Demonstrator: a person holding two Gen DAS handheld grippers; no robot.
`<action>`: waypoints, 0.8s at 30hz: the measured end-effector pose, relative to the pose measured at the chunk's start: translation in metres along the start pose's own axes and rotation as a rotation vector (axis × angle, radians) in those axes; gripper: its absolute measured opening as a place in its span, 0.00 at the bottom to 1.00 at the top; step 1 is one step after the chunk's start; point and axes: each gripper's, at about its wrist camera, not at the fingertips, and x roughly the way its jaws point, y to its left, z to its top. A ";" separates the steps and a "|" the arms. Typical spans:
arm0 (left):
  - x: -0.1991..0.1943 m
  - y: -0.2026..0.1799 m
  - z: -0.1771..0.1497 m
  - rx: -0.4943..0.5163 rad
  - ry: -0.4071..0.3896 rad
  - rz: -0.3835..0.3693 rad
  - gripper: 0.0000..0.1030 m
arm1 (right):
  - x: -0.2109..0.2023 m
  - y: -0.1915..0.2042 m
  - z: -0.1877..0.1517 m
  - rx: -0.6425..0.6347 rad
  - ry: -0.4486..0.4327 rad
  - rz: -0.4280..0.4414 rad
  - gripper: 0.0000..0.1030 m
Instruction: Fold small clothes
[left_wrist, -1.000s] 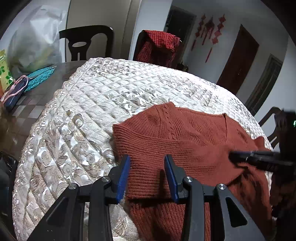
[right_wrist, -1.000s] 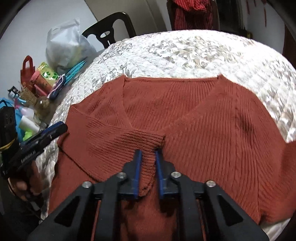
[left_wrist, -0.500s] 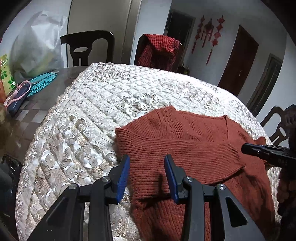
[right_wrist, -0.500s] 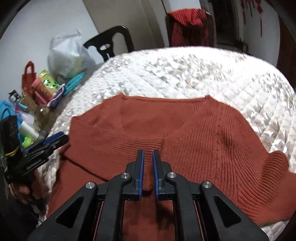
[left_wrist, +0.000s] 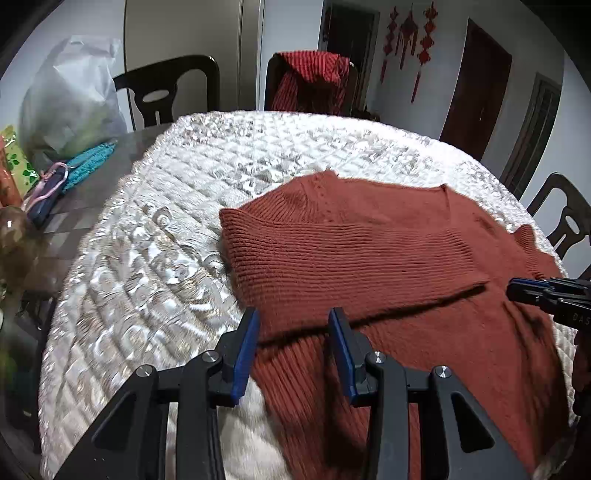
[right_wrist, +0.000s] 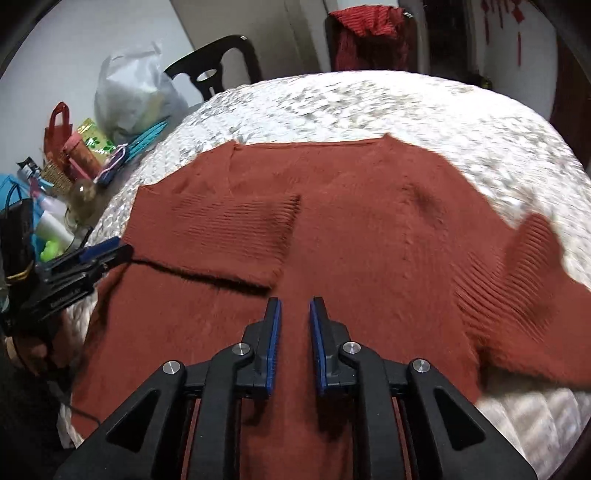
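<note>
A rust-red knit sweater (right_wrist: 369, 236) is laid flat on the quilted cover (left_wrist: 155, 258) of the tabletop, toward the near edge, neckline pointing to the far edge. One sleeve (right_wrist: 229, 236) is seen folded across the chest, its ribbed cuff resting near the garment's midline. The other sleeve (right_wrist: 532, 280) is not yet folded; it is spread outward toward the right-hand edge of the cover, cuff slightly raised. The right tongs (right_wrist: 294, 325) have just been opening: the jaws are parted by a narrow gap, nothing is held between them, and they are poised just short of the folded sleeve's lower edge. The left tongs (left_wrist: 293, 336) are held moderately open and empty, above the sweater's left side at the folded sleeve's lower edge. Progress is judged early: one sleeve fold done; the second sleeve fold and the folding of the body remain. Bags and small items (right_wrist: 92, 147) are noted at the tabletop's left edge, clear of the work.
</note>
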 end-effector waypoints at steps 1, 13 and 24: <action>-0.008 0.000 -0.002 -0.014 -0.011 -0.025 0.40 | -0.009 -0.002 -0.005 0.003 -0.021 -0.002 0.18; -0.042 -0.022 -0.028 -0.028 -0.064 -0.074 0.53 | -0.055 -0.053 -0.059 0.186 -0.102 -0.037 0.41; -0.036 -0.032 -0.021 -0.013 -0.064 -0.065 0.53 | -0.072 -0.118 -0.074 0.406 -0.145 -0.122 0.41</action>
